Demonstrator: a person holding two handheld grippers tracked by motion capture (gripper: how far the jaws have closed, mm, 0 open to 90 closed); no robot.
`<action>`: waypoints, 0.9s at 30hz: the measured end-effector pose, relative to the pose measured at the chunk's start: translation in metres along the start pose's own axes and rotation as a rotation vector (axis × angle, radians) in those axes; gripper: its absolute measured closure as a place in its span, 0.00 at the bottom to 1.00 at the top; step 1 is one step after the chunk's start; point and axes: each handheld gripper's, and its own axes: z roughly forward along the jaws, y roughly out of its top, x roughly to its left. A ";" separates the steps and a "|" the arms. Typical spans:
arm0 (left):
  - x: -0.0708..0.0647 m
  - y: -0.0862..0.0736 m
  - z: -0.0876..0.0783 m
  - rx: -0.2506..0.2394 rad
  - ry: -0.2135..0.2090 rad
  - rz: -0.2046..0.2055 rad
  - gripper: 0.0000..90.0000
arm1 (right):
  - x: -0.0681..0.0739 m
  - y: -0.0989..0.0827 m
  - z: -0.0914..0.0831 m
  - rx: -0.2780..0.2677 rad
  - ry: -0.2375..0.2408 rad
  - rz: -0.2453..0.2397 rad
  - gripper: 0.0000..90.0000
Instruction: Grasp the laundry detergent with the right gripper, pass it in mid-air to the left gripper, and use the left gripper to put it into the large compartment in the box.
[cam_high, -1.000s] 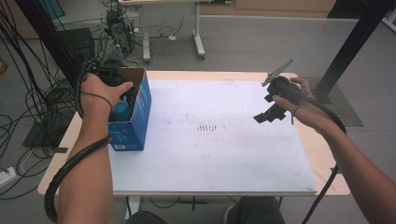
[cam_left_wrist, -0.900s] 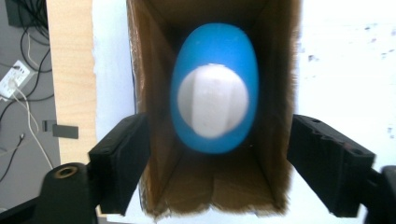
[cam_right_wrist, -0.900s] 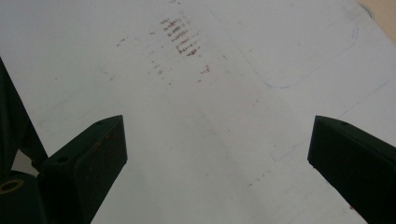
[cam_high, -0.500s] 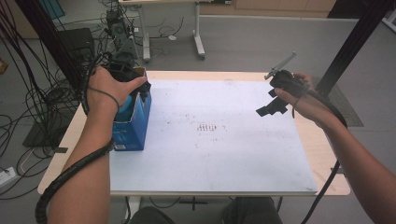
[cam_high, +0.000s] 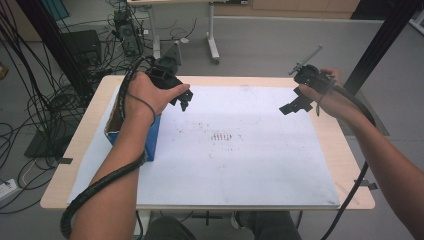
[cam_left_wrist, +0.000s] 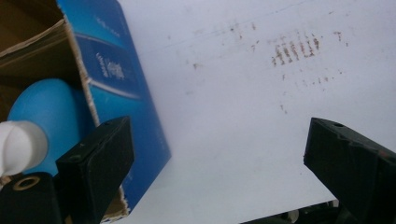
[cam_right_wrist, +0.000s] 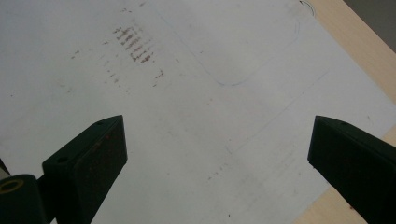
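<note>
An open blue cardboard box (cam_high: 150, 137) stands at the left of the table. In the left gripper view, a blue rounded object (cam_left_wrist: 42, 107) with a white cap (cam_left_wrist: 18, 144) lies inside the box (cam_left_wrist: 121, 88). My left gripper (cam_high: 179, 102) hovers just past the box's far right corner, over the white sheet (cam_high: 240, 165). Its jaws have just been opening, and the left gripper (cam_left_wrist: 217, 126) stands open with nothing between them. My right gripper (cam_high: 295, 104) hangs above the sheet's far right part. The right gripper (cam_right_wrist: 217, 120) is open and empty.
Brown smudge marks (cam_high: 222, 137) dot the sheet's middle. The wooden table (cam_high: 350, 165) shows as a bare strip along the right edge. Cables and desk legs (cam_high: 212, 45) stand on the floor beyond the table.
My left hand has come out of the box and moved right, over the sheet's edge, with its jaws opening. The right hand has drifted slightly up and right.
</note>
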 end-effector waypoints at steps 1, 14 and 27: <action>-0.007 0.002 -0.001 -0.009 0.000 0.014 0.10 | -0.003 0.000 -0.001 0.011 -0.008 0.005 0.05; -0.028 0.005 0.006 -0.013 -0.033 0.067 0.09 | -0.006 0.001 -0.003 0.027 -0.027 0.009 0.05; -0.029 0.002 0.006 -0.022 -0.039 0.067 0.09 | -0.002 0.006 -0.004 0.038 -0.029 -0.003 0.05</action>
